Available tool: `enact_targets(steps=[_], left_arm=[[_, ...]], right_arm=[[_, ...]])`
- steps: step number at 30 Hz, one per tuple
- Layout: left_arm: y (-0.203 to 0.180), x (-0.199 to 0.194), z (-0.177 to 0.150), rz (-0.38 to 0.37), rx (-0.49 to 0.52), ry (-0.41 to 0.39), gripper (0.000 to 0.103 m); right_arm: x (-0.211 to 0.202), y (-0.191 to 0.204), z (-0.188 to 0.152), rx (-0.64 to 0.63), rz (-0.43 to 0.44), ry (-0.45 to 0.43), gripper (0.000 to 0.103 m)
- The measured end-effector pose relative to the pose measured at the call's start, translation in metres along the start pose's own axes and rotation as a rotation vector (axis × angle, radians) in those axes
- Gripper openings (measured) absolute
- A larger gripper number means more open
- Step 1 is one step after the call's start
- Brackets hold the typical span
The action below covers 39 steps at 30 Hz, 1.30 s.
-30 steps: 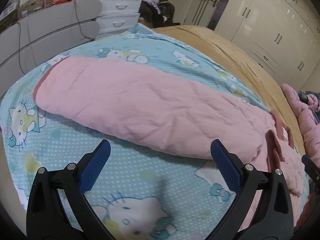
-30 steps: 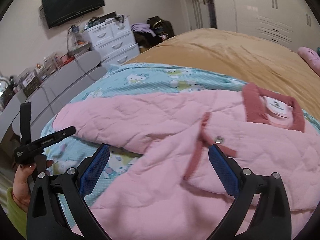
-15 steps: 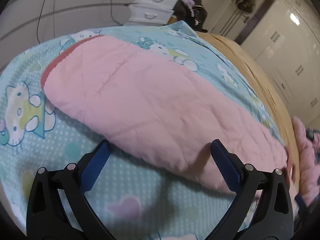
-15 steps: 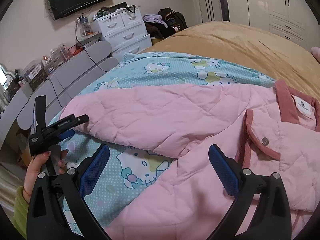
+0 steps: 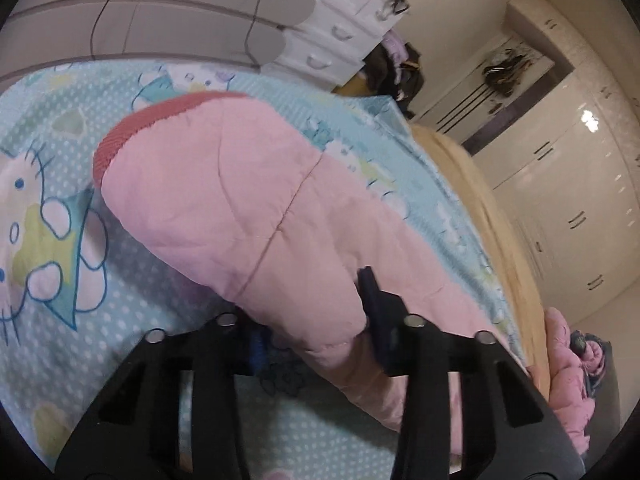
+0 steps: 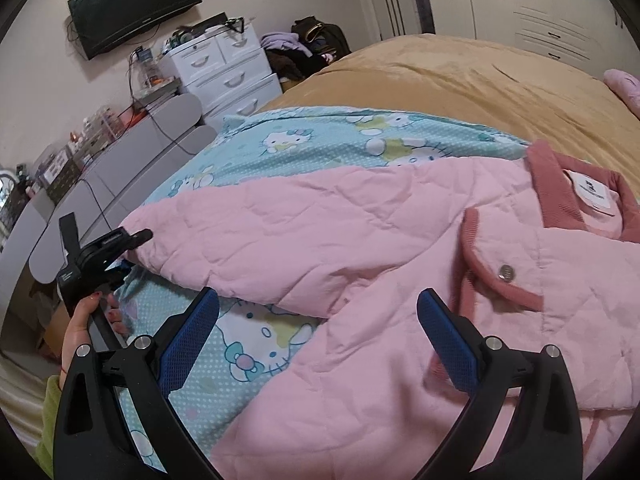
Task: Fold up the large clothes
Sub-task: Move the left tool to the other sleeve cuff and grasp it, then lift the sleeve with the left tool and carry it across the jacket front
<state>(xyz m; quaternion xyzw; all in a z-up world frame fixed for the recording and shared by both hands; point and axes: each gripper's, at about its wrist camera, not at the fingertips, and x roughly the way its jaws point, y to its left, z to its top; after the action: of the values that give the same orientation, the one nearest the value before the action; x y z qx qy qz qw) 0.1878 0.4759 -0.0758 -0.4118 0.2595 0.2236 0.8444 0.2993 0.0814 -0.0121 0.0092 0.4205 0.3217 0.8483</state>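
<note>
A pink quilted jacket [image 6: 400,272] with dark pink ribbed trim lies spread on the bed. Its collar with a white label [image 6: 592,196] is at the right of the right wrist view. One sleeve [image 5: 248,204] stretches out to the left and ends in a ribbed cuff [image 5: 132,136]. My left gripper [image 5: 316,328] is shut on the near edge of this sleeve, a short way from the cuff; it also shows in the right wrist view [image 6: 120,248]. My right gripper [image 6: 316,340] is open and empty above the jacket's body.
The jacket lies on a turquoise Hello Kitty sheet [image 6: 320,140] over a tan bedspread [image 6: 460,76]. A grey cabinet [image 6: 120,168] runs along the bed's left edge, with white drawers [image 6: 224,68] and a wall TV [image 6: 136,4]. More pink clothing [image 5: 568,380] lies at the far right.
My left gripper moved forward onto the sleeve and closed on its near edge. My right gripper shifted slightly left and stayed open.
</note>
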Motion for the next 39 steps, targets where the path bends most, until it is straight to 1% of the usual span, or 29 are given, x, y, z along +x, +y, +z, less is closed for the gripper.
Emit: enact_targets(steps=[2, 4, 7, 9, 12, 15, 18, 22, 25, 32, 39], left_arm=[[-0.008, -0.013, 0.001, -0.030, 0.026, -0.038, 0.024], [-0.015, -0.022, 0.001, -0.042, 0.047, -0.063, 0.024], [-0.021, -0.036, 0.002, -0.079, 0.044, -0.091, 0.022], [-0.025, -0.046, 0.001, -0.105, 0.046, -0.109, 0.020], [-0.039, -0.070, 0.005, -0.158, 0.075, -0.151, 0.016], [-0.054, -0.091, 0.003, -0.185, 0.085, -0.177, 0.014], [-0.078, -0.115, -0.004, -0.187, 0.126, -0.206, 0.013], [-0.121, -0.149, -0.011, -0.204, 0.188, -0.246, 0.012], [-0.150, -0.165, -0.018, -0.214, 0.237, -0.267, 0.012], [-0.212, -0.192, -0.039, -0.236, 0.335, -0.292, 0.012], [-0.256, -0.202, -0.060, -0.265, 0.414, -0.297, 0.012]], right_arm=[[-0.006, -0.006, -0.002, 0.013, -0.002, -0.007, 0.099], [-0.014, -0.014, -0.006, 0.030, -0.003, -0.014, 0.099], [-0.026, -0.024, -0.009, 0.054, -0.005, -0.026, 0.099], [-0.039, -0.034, -0.011, 0.076, -0.006, -0.041, 0.099], [-0.058, -0.051, -0.014, 0.112, -0.003, -0.063, 0.099], [-0.079, -0.068, -0.020, 0.134, -0.010, -0.087, 0.099], [-0.099, -0.087, -0.029, 0.170, -0.023, -0.109, 0.099], [-0.124, -0.112, -0.040, 0.209, -0.035, -0.136, 0.099], [-0.145, -0.130, -0.049, 0.226, -0.051, -0.153, 0.099], [-0.179, -0.170, -0.070, 0.292, -0.049, -0.188, 0.099], [-0.205, -0.201, -0.081, 0.368, -0.011, -0.223, 0.099]])
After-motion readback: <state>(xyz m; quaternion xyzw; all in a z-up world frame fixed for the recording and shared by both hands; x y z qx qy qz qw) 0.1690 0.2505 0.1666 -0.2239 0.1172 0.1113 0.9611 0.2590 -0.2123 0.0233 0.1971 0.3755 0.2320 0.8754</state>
